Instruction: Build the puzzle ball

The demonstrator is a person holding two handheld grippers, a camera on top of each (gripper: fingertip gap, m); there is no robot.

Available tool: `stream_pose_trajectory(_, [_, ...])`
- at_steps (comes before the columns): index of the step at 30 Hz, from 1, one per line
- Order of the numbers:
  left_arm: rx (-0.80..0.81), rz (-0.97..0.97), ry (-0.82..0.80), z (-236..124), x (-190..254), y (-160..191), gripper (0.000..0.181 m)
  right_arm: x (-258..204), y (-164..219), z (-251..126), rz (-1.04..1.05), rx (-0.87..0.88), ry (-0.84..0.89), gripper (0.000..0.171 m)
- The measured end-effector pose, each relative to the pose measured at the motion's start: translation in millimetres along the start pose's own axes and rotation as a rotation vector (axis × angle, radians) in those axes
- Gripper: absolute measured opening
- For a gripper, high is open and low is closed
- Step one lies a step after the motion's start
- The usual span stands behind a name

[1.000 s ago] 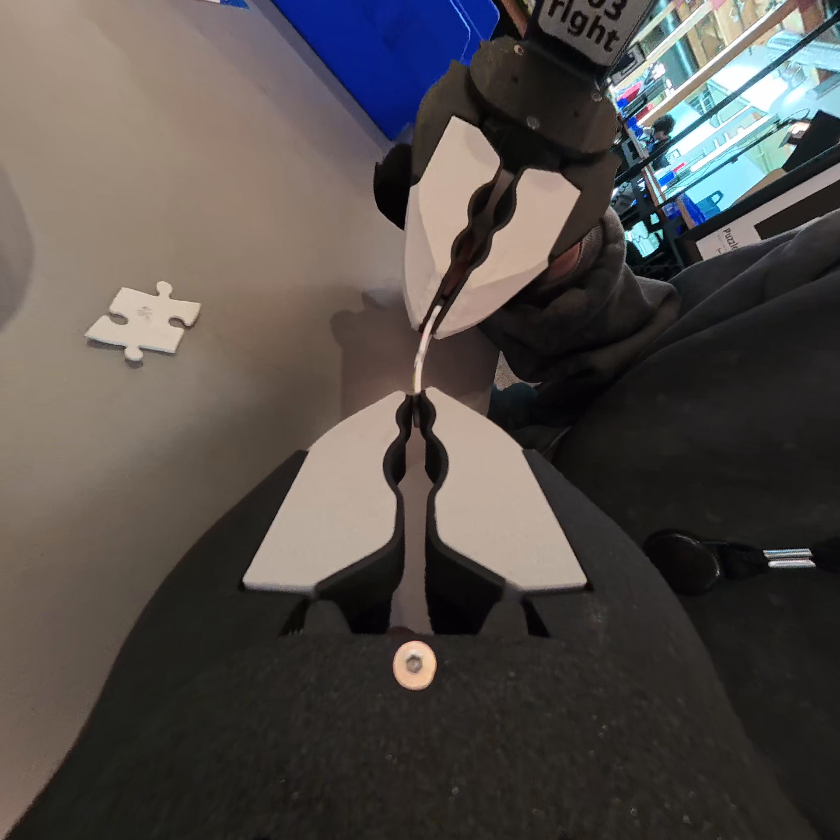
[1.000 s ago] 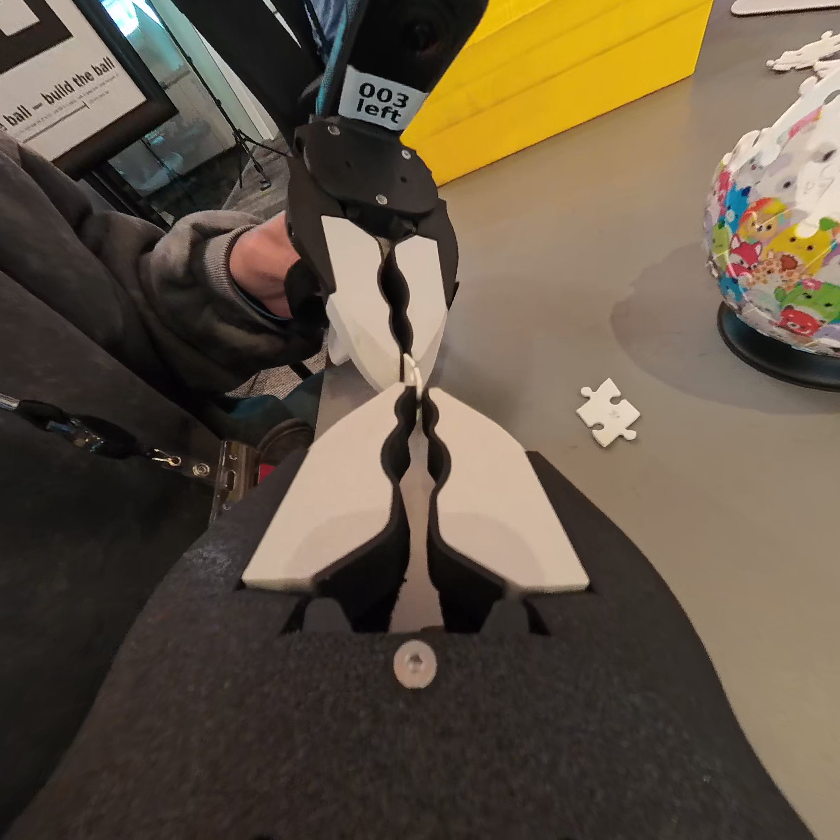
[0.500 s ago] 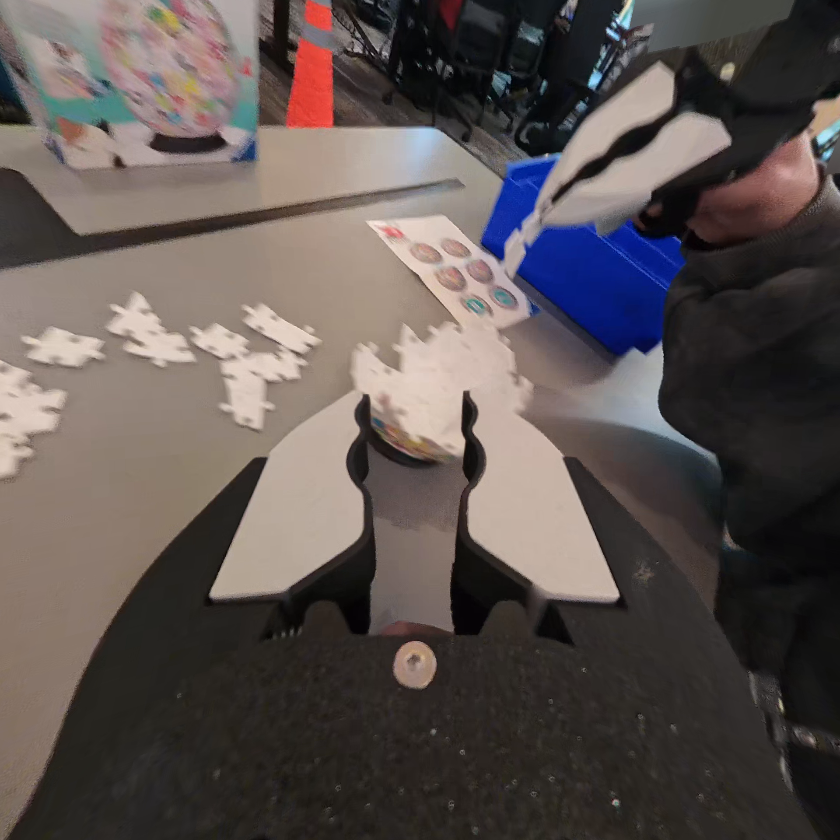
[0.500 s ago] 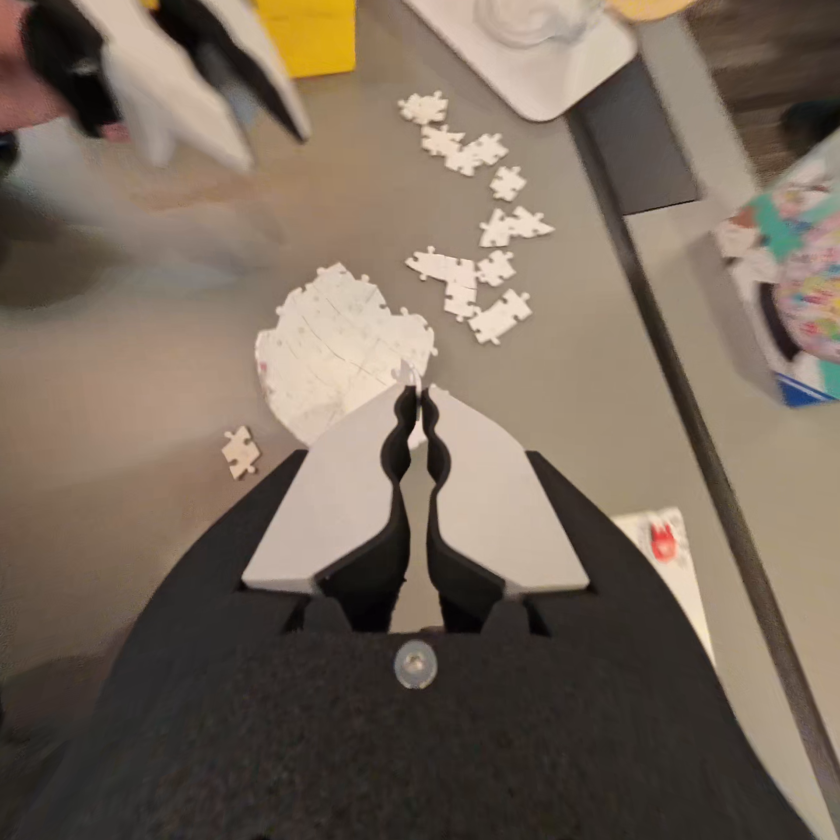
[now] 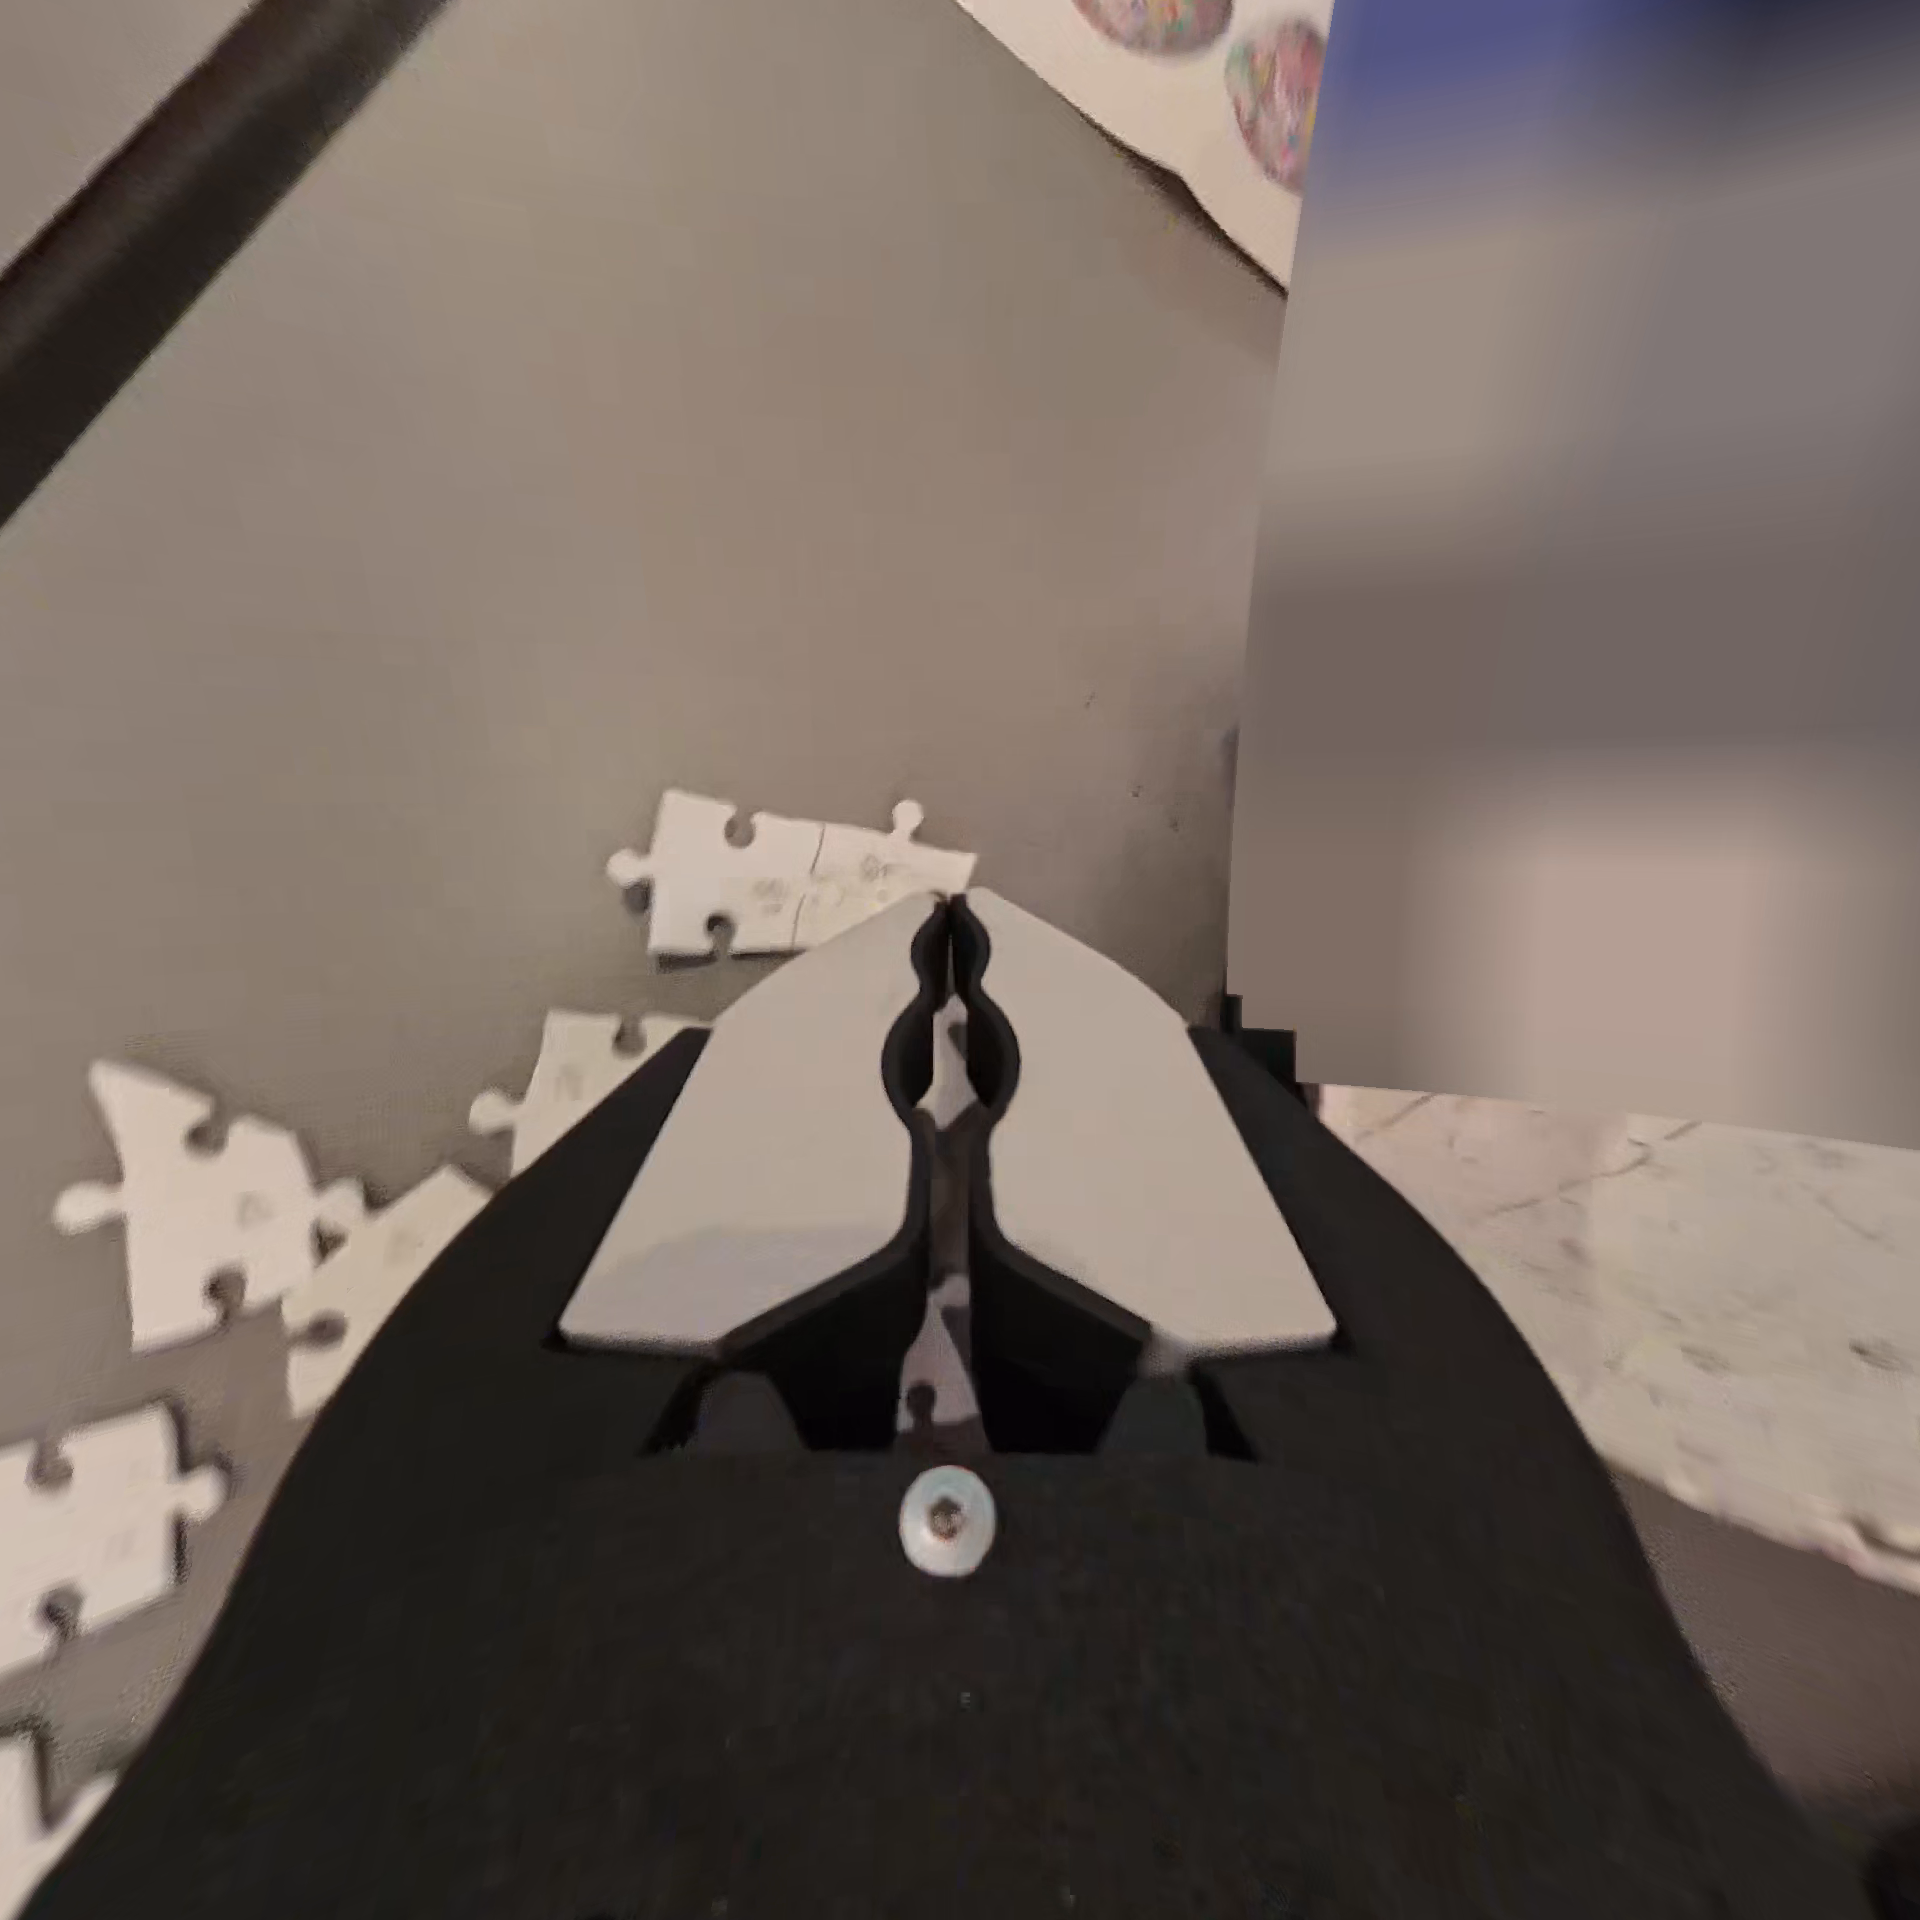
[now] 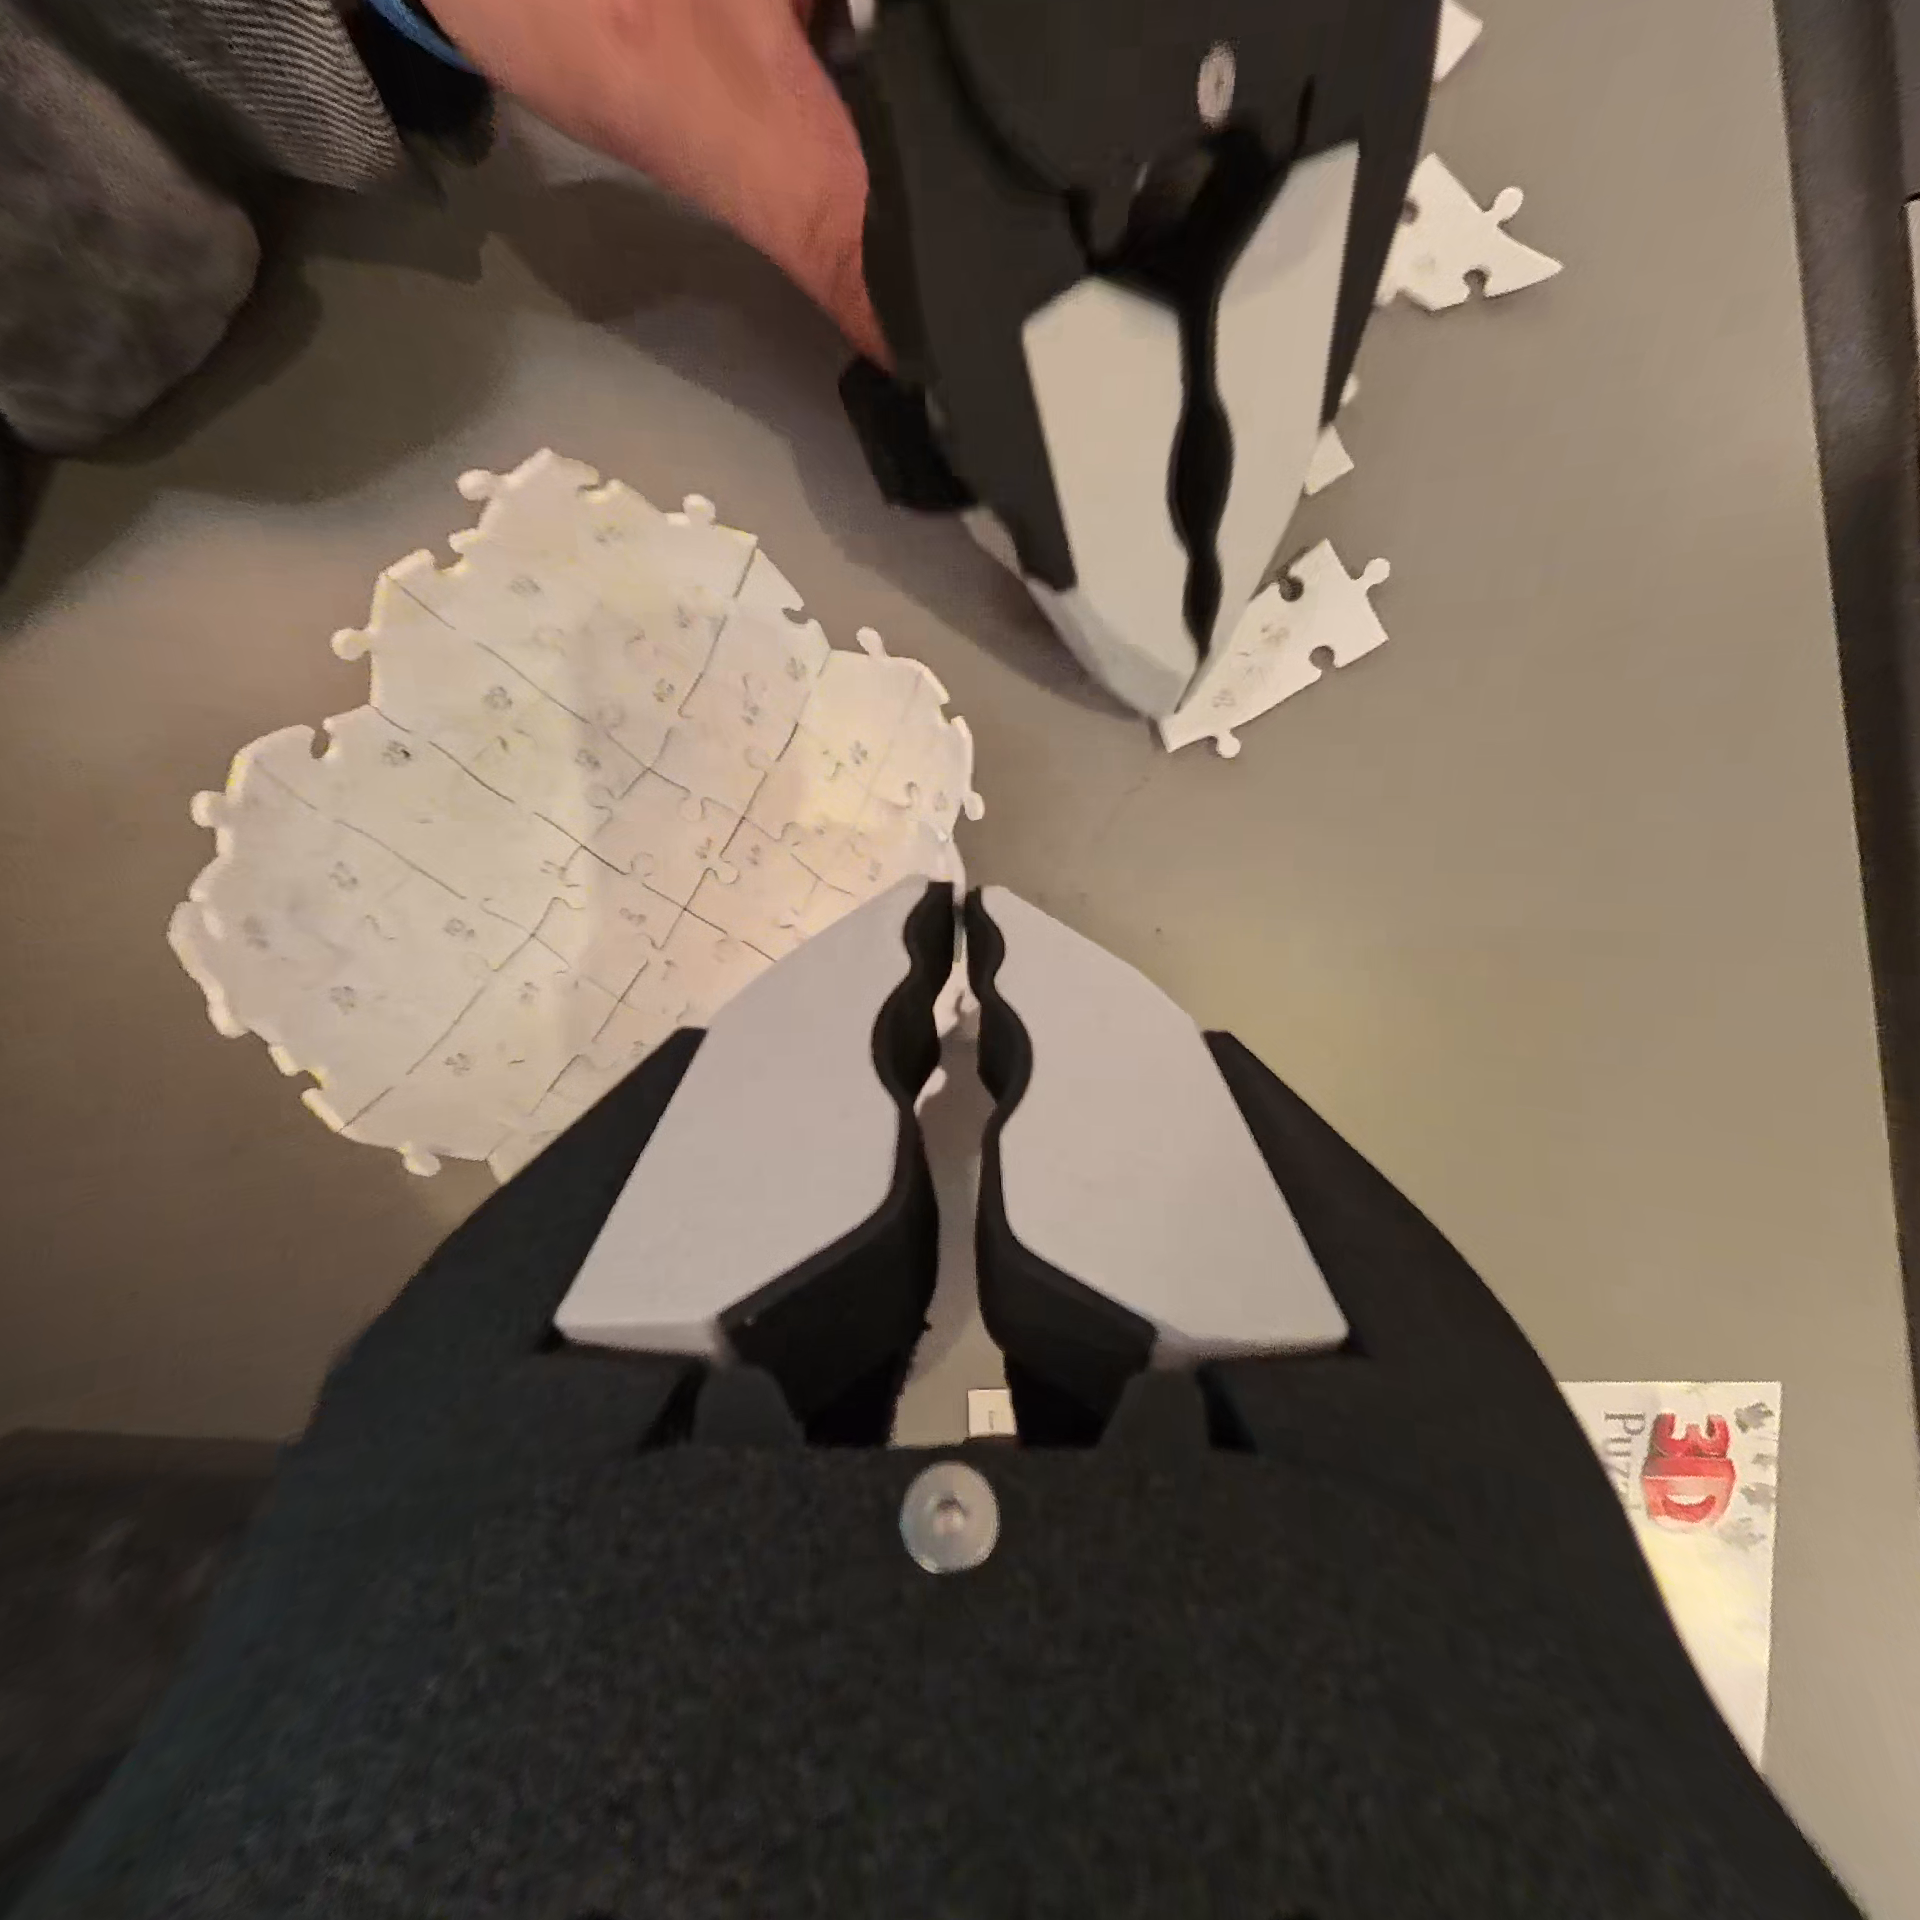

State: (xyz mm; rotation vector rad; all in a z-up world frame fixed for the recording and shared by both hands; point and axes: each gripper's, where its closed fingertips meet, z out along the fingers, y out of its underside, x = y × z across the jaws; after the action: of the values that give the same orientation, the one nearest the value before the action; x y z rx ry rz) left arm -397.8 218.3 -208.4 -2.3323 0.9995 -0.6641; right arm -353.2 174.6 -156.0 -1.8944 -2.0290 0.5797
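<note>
Risk sits at the left gripper [image 5: 951, 914]: in the left wrist view its grey fingers are pressed together at the tips, over a white joined pair of puzzle pieces [image 5: 800, 878] on the grey table [image 5: 623, 468]; whether anything is pinched, I cannot tell. A shallow bite could flick it away.

In the right wrist view, the right gripper [image 6: 958, 899] is nearly closed, possibly on a thin piece; it hovers at the edge of the white curved puzzle-ball shell [image 6: 561, 821], which a careless push could crack apart.

black hand-held gripper [image 6: 959, 899], pale grey fingers [image 6: 1091, 1143] (wavy-edged), silver screw [image 6: 948, 1532]

Grey tabletop [image 6: 1351, 1039] crossed by a dark seam [image 5: 156, 208].
</note>
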Motion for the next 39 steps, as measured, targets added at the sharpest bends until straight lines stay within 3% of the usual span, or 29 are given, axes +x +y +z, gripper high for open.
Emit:
stream_pose_trajectory(7, [-0.074, 0.158, 0.128, 28.4, 23.3, -12.2, 0.000, 5.2, 4.1, 6.2, -0.033, -0.086, 0.033, 0.002])
stream_pose_trajectory(15, [-0.101, 0.171, 0.258, 29.6, 31.9, -11.2, 0.000, 3.4, 5.7, 10.8, -0.040, -0.117, 0.052, 0.002])
stream_pose_trajectory(39, [-0.098, 0.116, 0.313, 26.2, 33.2, -9.4, 0.000, 14.6, 14.9, 15.5, 0.012, -0.211, 0.147, 0.006])
